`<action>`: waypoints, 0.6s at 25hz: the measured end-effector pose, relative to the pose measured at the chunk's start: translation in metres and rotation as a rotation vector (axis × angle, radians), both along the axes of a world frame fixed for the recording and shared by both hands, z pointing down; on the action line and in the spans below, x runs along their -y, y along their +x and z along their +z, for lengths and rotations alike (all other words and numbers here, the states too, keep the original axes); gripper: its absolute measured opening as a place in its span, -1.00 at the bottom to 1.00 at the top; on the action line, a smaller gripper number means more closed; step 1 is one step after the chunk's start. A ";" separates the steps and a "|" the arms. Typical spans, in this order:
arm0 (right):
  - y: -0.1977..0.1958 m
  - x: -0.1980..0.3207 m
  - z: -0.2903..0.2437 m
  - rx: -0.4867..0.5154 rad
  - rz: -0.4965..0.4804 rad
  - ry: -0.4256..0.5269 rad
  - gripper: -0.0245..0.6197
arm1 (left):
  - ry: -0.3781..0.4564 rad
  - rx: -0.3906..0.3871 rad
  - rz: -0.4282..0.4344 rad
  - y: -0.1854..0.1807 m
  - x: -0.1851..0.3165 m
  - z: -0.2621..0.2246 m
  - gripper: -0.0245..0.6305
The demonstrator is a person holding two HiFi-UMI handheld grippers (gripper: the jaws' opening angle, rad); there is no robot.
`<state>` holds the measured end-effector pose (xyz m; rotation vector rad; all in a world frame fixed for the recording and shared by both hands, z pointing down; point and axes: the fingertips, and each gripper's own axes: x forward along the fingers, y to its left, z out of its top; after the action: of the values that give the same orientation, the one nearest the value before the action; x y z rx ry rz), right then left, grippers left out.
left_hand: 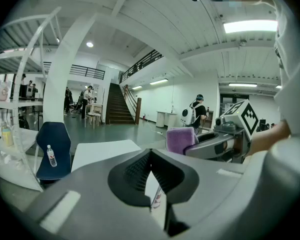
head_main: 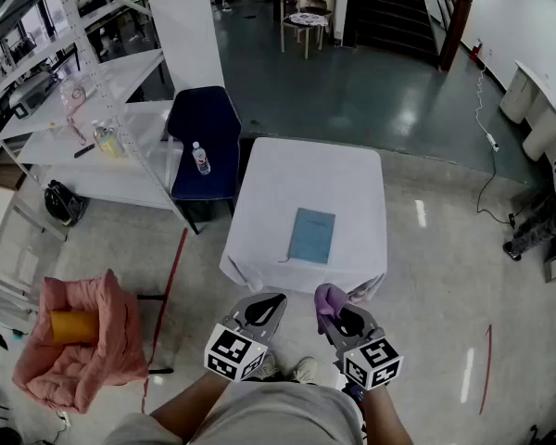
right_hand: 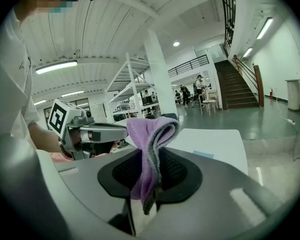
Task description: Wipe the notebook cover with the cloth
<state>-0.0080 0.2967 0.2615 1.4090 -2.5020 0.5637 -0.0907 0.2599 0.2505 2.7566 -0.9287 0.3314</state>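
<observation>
The fingers [right_hand: 182,176] of the grey right gripper [head_main: 335,309] are closed on a folded purple microfibre cloth [right_hand: 149,134]. It is pinched at its middle, so a rounded fold stands up past the tips and a short tail hangs below. The fingers [left_hand: 132,174] of the grey left gripper [left_hand: 150,155] meet at their tips with nothing between them. In the head view both grippers sit at the bottom centre of the frame, close to the person's body and well apart from the work. The thin teal-blue notebook [head_main: 312,235] lies flat and closed at the centre of the frame, on the lower half of a white-draped square bench [head_main: 287,179], its cover up and bare. Wiping has not begun; the step in hand looks like the approach. To do it well, bring the cloth down so that the protruding fold, not the hard tips, meets the cover. Then draw it in long overlapping passes along the notebook's length with light pressure. The notebook looks light and the drape smooth, so it may slide or ruck the drape; the empty left gripper could press one corner to pin it. A dark blue chair [head_main: 204,133] with a clear water bottle [head_main: 201,158] on its seat stands beside the bench, left of centre, out of the way.
</observation>
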 end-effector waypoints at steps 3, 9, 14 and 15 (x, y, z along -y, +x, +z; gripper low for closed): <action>0.000 -0.003 -0.002 0.000 0.000 0.000 -0.60 | -0.002 0.001 0.001 0.000 -0.002 -0.002 -0.93; 0.002 -0.005 -0.002 0.000 0.001 0.001 -0.60 | -0.001 0.002 -0.002 0.002 -0.005 -0.002 -0.92; 0.008 -0.003 -0.001 0.028 0.030 0.004 -0.59 | 0.002 0.003 -0.004 0.003 -0.006 -0.001 -0.93; 0.009 -0.003 -0.002 0.029 0.030 0.006 -0.58 | 0.003 0.002 -0.004 0.004 -0.006 -0.001 -0.93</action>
<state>0.0007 0.3000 0.2599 1.4525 -2.5114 0.5868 -0.0866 0.2658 0.2495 2.7576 -0.9359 0.3328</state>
